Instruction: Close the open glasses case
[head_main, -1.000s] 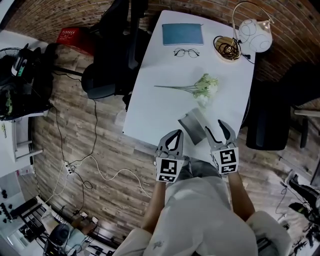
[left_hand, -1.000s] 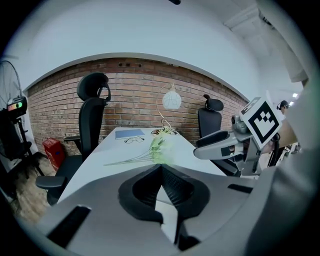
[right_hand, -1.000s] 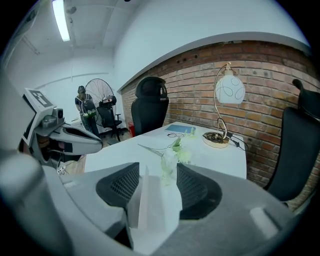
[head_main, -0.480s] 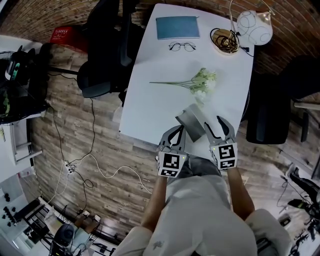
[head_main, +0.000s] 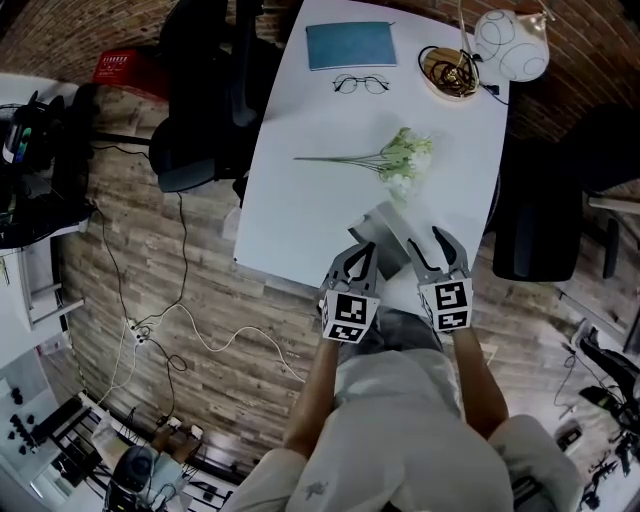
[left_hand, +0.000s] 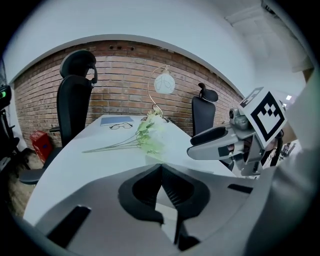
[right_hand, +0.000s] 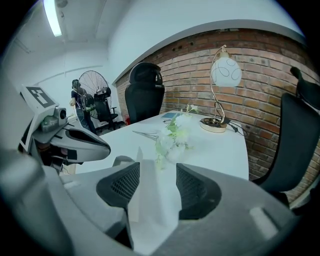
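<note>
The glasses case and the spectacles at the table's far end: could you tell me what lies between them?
A bunch of white flowers lies between the glasses case and the spectacles; the head view shows it.

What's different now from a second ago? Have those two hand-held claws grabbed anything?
The left gripper has moved forward, and its shut fingers now sit close beside the open grey glasses case. The right gripper edged forward too, fingers apart around the case's edge. Nothing was gripped or released. The case is still open; the white flower sprig, wire-rimmed eyeglasses and blue notebook haven't moved.
</note>
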